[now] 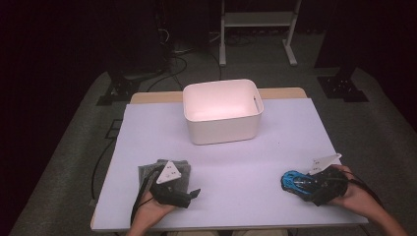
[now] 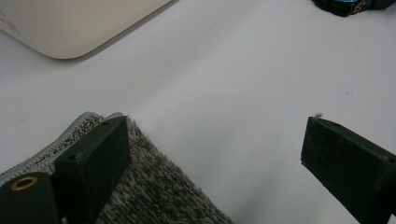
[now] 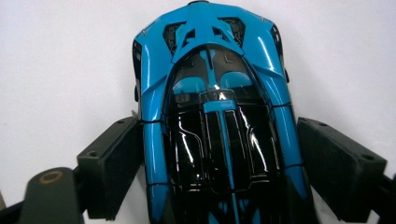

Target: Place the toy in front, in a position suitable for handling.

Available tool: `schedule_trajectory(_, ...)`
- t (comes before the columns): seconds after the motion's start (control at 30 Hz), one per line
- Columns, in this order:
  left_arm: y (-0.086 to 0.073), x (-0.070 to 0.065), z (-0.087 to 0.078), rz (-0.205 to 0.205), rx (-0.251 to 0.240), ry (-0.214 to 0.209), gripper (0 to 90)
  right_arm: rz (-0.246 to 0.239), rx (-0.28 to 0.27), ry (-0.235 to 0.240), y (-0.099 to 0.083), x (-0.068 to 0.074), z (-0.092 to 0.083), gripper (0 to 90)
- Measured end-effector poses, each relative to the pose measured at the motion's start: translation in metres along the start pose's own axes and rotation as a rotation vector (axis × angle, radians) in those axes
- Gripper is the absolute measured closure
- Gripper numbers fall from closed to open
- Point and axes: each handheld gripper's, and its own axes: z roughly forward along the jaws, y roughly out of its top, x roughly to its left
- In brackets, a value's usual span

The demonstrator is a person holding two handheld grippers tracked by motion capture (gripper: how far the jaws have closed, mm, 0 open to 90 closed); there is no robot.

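Jaws of our right gripper [image 3: 219,177] stand either side of the blue and black toy car [image 3: 215,107] in the right gripper view, the left pad touching its flank and the right pad just beside it, so we judge the grip closing but not yet firm. At the lower right of the high view the car [image 1: 294,181] sits on the white table [image 1: 231,162], nose toward the left of the frame. To do this well, we centre the pads on the widest part of the body, squeeze evenly on the glossy sides so it cannot slip or twist, and lift straight up before travelling. Our left gripper [image 2: 215,158] is wide open and holds nothing; in the left gripper view one jaw rests above the grey cloth [image 2: 154,186] at the lower left, the other over bare table. Farther off, at the upper middle of the high view, the white bin [image 1: 222,129] stands empty, a likely goal, well apart from the car, so we keep the carry low and steady.
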Motion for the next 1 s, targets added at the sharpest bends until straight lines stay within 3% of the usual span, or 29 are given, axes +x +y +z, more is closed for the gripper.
schedule_trajectory(0.4,-0.0002,0.0000,-0.0004,-0.002,-0.001,0.000,7.8,-0.030,0.020,-0.002,0.0036,0.0015,-0.0021,24.3)
schedule_trajectory(1.0,-0.0005,0.0013,-0.0010,-0.011,-0.006,0.000,7.8,-0.001,0.025,0.022,0.0010,-0.0023,-0.0051,24.9)
